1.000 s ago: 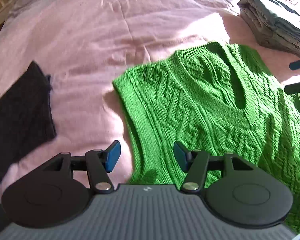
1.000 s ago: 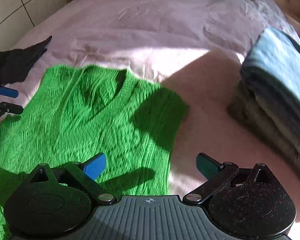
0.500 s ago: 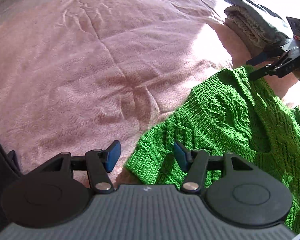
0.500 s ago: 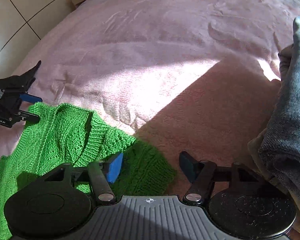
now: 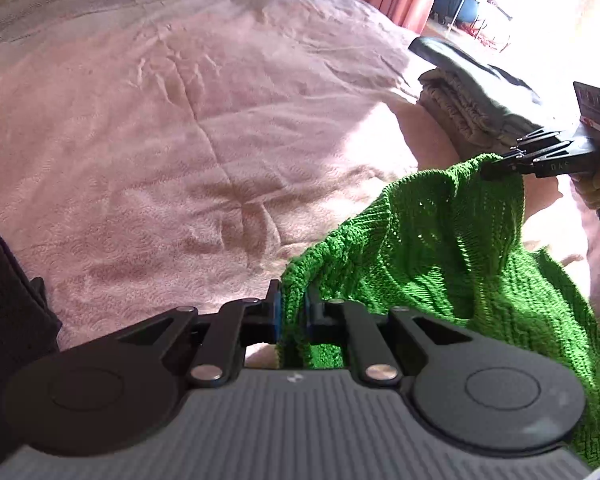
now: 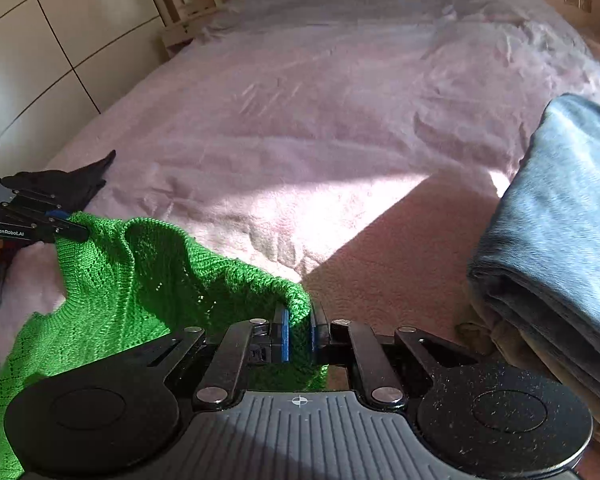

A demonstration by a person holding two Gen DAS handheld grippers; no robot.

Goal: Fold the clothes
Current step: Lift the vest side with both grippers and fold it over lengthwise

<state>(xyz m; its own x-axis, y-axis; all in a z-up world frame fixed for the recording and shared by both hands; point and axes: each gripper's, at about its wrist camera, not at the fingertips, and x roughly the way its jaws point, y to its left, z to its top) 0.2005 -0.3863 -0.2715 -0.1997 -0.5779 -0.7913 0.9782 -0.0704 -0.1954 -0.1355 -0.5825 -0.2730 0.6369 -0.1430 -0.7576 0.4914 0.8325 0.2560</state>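
Observation:
A bright green knitted vest [image 5: 440, 248] lies on a pink bedspread [image 5: 180, 140], its top edge lifted off the bed. My left gripper [image 5: 292, 316] is shut on one shoulder of the green vest, knit bunched between its blue pads. My right gripper [image 6: 298, 334] is shut on the other shoulder of the green vest [image 6: 132, 280]. Each gripper shows in the other's view: the right gripper [image 5: 496, 170] far right, the left gripper [image 6: 74, 230] far left. The neckline sags between them.
A stack of folded grey and blue clothes [image 6: 556, 232] sits on the bed to the right, also the stack [image 5: 476, 96] in the left wrist view. A dark garment [image 5: 12, 304] lies at the left edge. Wardrobe doors [image 6: 40, 40] stand beyond the bed.
Both grippers have closed on the vest's shoulders, one each. The top edge has risen off the bedspread and now hangs between them.

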